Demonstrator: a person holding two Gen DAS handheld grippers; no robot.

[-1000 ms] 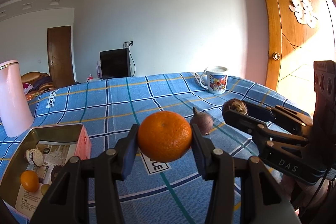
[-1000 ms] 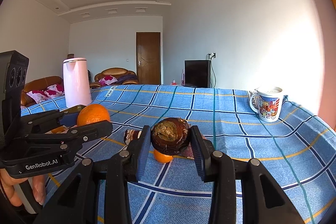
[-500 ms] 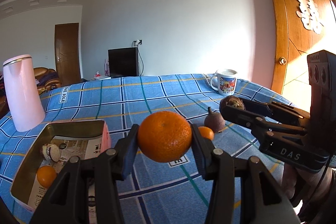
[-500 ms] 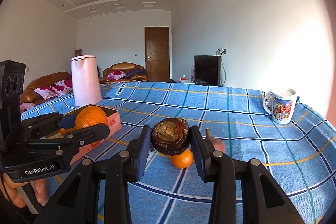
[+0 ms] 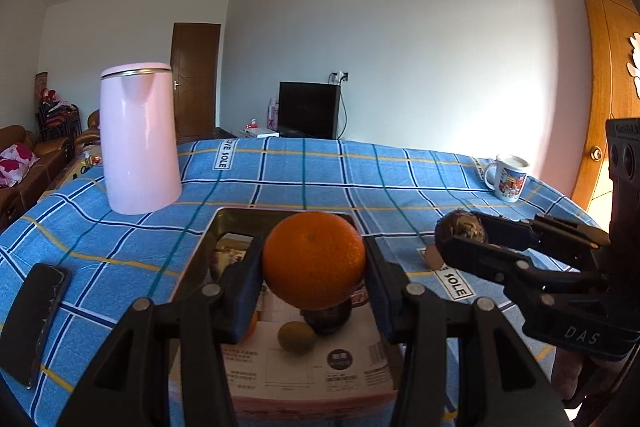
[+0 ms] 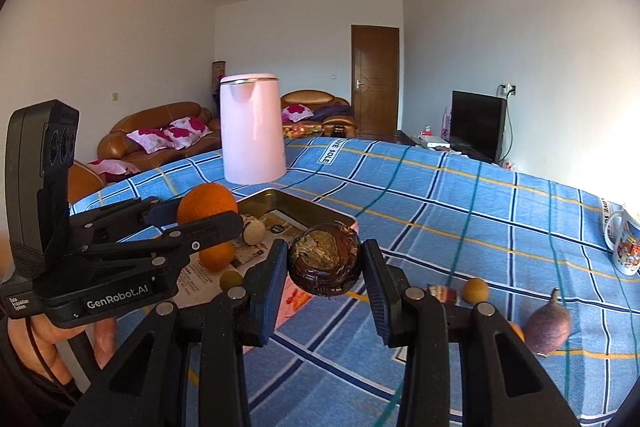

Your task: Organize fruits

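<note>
My left gripper (image 5: 313, 250) is shut on a large orange (image 5: 314, 267), which hangs over the open metal tin (image 5: 280, 213). The tin holds a small green fruit (image 5: 296, 337) and a dark fruit (image 5: 326, 319); the right wrist view also shows a pale fruit (image 6: 254, 231) and a small orange fruit (image 6: 216, 257) in it. My right gripper (image 6: 325, 253) is shut on a dark brown, wrinkled fruit (image 6: 324, 261), just right of the tin's near corner. A purple fruit (image 6: 548, 327) and a little orange fruit (image 6: 475, 290) lie on the blue checked cloth (image 6: 440, 207).
A tall pink kettle (image 5: 138, 139) stands behind the tin at the left. A printed mug (image 5: 506, 177) sits at the far right of the table. A black phone (image 5: 34, 311) lies near the left edge. A small packet (image 6: 442, 293) rests by the loose fruits.
Both grippers have swung left across the table with their fruits. The tin, earlier at the lower left, now lies directly under the orange, and the kettle has come nearer the middle.
</note>
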